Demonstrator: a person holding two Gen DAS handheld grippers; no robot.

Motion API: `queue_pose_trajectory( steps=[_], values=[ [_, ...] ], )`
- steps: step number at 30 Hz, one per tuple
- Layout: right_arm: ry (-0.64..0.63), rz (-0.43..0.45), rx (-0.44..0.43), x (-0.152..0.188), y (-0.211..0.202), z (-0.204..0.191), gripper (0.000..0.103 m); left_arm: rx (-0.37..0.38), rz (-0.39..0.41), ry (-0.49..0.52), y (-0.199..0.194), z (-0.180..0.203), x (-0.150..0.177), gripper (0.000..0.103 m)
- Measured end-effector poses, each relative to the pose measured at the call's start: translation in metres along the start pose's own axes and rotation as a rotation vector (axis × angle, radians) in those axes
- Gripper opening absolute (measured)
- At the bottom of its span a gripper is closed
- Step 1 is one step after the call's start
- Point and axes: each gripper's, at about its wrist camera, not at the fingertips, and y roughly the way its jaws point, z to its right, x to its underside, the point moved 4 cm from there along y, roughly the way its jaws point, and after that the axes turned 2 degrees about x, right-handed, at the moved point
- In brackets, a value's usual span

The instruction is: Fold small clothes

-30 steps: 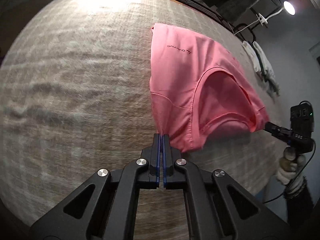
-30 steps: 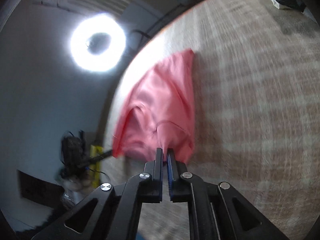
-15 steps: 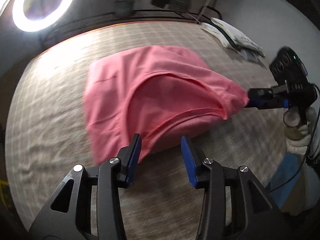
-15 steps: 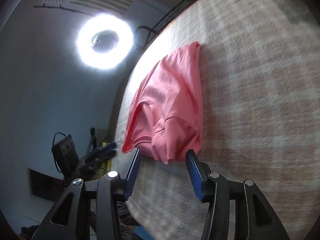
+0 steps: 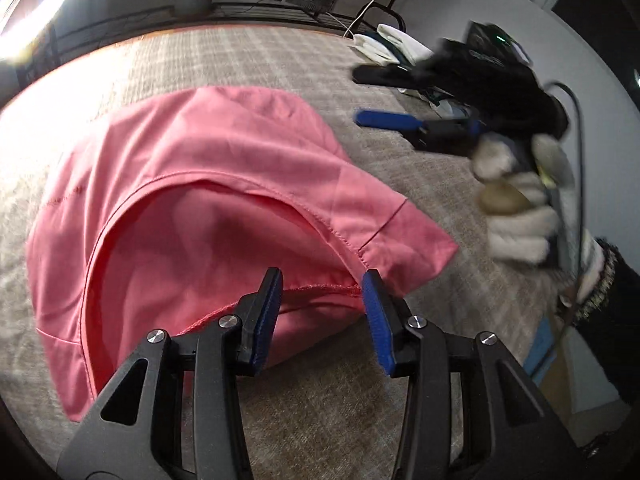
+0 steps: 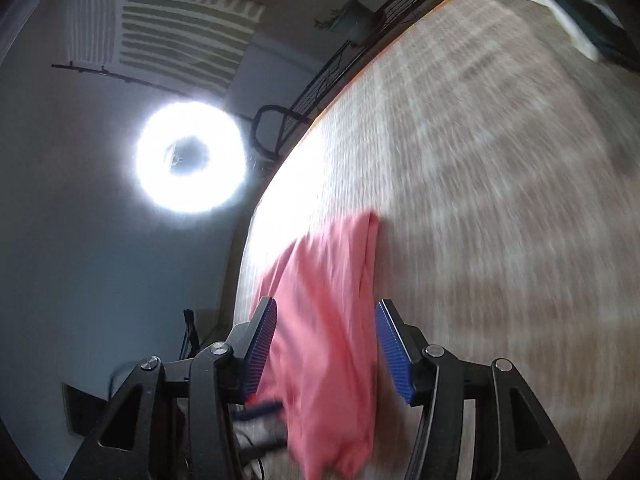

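Now pink garment (image 5: pixel 192 216) lies beyond open left tongs (image 5: pixel 322 312).

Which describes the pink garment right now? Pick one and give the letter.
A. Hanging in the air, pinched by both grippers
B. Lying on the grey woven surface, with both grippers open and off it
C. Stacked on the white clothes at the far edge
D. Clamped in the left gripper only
B: the pink garment lies on the grey woven surface, while the left gripper and right gripper have blue pads spread apart, pressing on nothing.
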Motion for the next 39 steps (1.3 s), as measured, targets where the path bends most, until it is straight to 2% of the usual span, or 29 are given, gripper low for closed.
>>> queue_pose_trajectory(
  steps=[4, 7, 8, 10, 12, 14, 17, 18, 19, 21, 22, 24, 26, 27, 30, 33, 37, 39],
  values=[
    [-0.035, -0.055, 0.040, -0.022, 0.040, -0.002, 0.048, -0.009, 0.010, 0.006, -0.004, -0.009, -0.001, 0.042],
    [-0.063, -0.110, 0.077, -0.030, 0.068, -0.001, 0.032, -0.002, -0.012, 0.015, 0.003, -0.012, -0.001, 0.042],
    [-0.071, -0.120, 0.089, -0.031, 0.074, -0.002, 0.019, 0.002, -0.021, 0.018, 0.006, -0.013, 0.001, 0.042],
    [-0.093, -0.132, 0.115, -0.036, 0.087, -0.004, 0.003, 0.019, -0.042, 0.025, 0.012, -0.014, 0.005, 0.042],
    [-0.161, -0.141, 0.171, -0.040, 0.089, -0.015, 0.000, 0.019, -0.036, 0.058, 0.014, -0.010, 0.011, 0.042],
    [-0.268, -0.103, 0.228, -0.047, 0.081, -0.034, 0.000, 0.003, -0.029, 0.099, 0.012, -0.006, 0.017, 0.042],
    [-0.273, -0.101, 0.298, -0.057, 0.083, -0.029, 0.000, 0.006, -0.044, 0.123, 0.010, -0.001, 0.020, 0.042],
    [-0.285, -0.109, 0.321, -0.056, 0.085, -0.029, 0.001, 0.005, -0.055, 0.126, 0.008, -0.001, 0.020, 0.042],
    [-0.306, -0.116, 0.342, -0.053, 0.083, -0.031, 0.007, 0.011, -0.063, 0.125, 0.004, -0.001, 0.022, 0.042],
    [-0.335, -0.097, 0.386, -0.050, 0.075, -0.036, 0.027, 0.010, -0.059, 0.128, -0.013, -0.003, 0.026, 0.042],
    [-0.341, -0.078, 0.383, -0.048, 0.068, -0.042, 0.030, 0.004, -0.045, 0.131, -0.024, -0.004, 0.027, 0.042],
    [-0.354, -0.042, 0.331, -0.036, 0.051, -0.061, 0.030, -0.023, 0.000, 0.117, -0.049, -0.012, 0.025, 0.042],
    [-0.407, -0.019, 0.341, -0.013, 0.031, -0.071, 0.030, -0.075, 0.047, 0.078, -0.074, -0.029, 0.028, 0.042],
    [-0.434, -0.016, 0.339, 0.000, 0.024, -0.076, 0.030, -0.112, 0.068, 0.036, -0.086, -0.043, 0.030, 0.042],
    [-0.477, 0.001, 0.328, 0.046, 0.004, -0.086, 0.033, -0.139, 0.093, -0.080, -0.108, -0.082, 0.041, 0.042],
    [-0.563, 0.022, 0.282, 0.092, -0.008, -0.097, 0.044, -0.193, 0.066, -0.095, -0.109, -0.101, 0.053, 0.042],
    [-0.751, -0.043, 0.350, 0.135, 0.011, -0.111, 0.049, -0.203, -0.010, -0.021, -0.087, -0.091, 0.068, 0.042],
    [-0.846, -0.081, 0.358, 0.153, 0.019, -0.115, 0.063, -0.212, -0.036, 0.031, -0.078, -0.081, 0.071, 0.042]
  ],
)
